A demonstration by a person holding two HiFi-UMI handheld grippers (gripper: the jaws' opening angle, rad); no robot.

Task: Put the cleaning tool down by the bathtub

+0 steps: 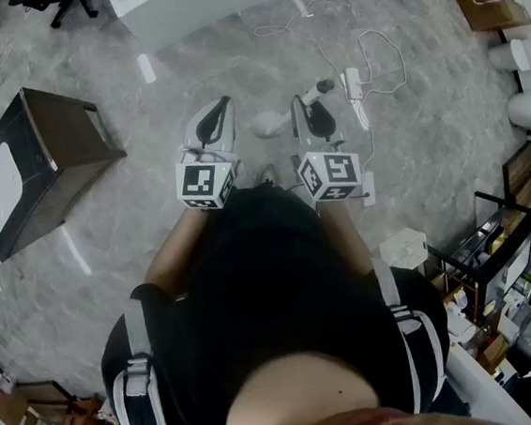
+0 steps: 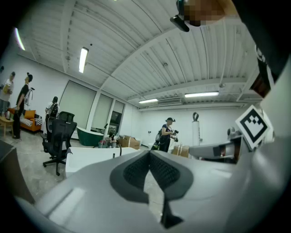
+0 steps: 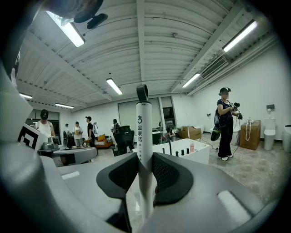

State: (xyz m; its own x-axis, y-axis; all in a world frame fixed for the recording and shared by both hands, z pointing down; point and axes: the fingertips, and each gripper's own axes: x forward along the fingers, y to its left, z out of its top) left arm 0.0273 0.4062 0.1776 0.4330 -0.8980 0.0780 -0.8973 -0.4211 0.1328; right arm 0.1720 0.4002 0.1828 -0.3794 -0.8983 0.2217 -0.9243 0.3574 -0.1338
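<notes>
Your right claw [image 3: 144, 157] is clamped on the white handle of the tool [image 3: 144, 123]. The tool stands upright between the pads, with its dark loop at the top. Your left claw [image 2: 149, 154] is closed with nothing in it. The white bathtub [image 3: 193, 154] lies ahead, well apart from both claws.
</notes>
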